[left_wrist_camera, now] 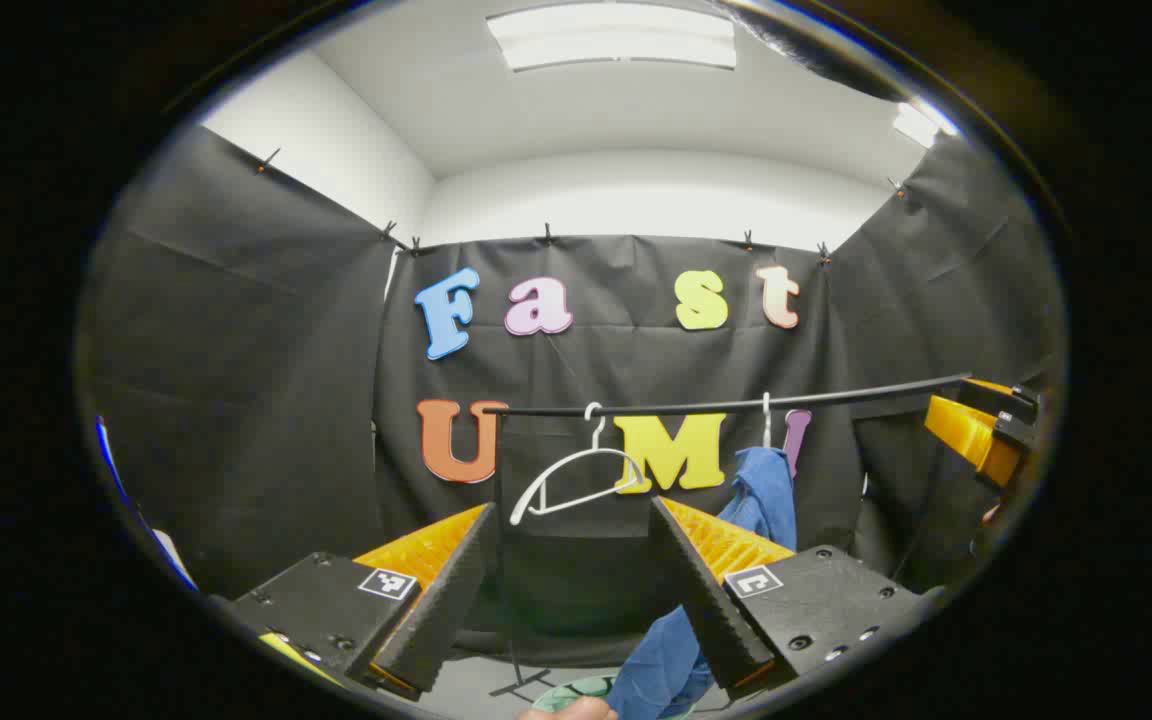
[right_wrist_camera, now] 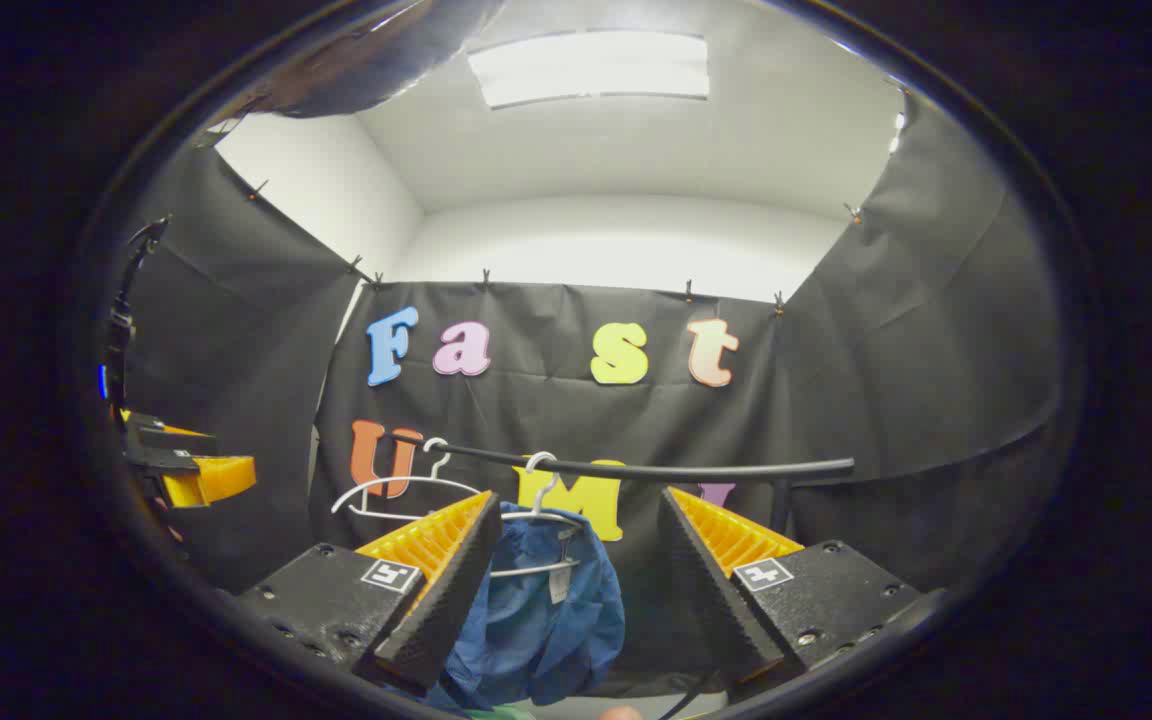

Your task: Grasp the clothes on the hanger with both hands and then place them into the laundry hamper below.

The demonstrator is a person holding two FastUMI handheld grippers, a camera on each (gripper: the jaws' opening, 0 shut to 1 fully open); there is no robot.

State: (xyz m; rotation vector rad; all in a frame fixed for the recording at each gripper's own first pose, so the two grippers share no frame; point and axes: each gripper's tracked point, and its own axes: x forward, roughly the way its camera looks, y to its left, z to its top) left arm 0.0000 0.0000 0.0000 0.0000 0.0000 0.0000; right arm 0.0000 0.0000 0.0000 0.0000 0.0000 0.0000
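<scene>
Blue, soft garment (right_wrist_camera: 536, 610) is hanging limp from its hanger (right_wrist_camera: 536, 515), inviting shoulder grips; both hand-held grippers, left (left_wrist_camera: 571, 585) and right (right_wrist_camera: 576, 590), are gaping unclenched.

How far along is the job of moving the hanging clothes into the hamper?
Done: the white hanger on the rail hangs bare. In hand: nothing; left tongs and right tongs are open, facing the blue garment. Left: grasp it, lift it off its hanger, lower it in.

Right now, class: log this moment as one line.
left gripper open | right gripper open | shirt on hanger | nothing grasped
</scene>
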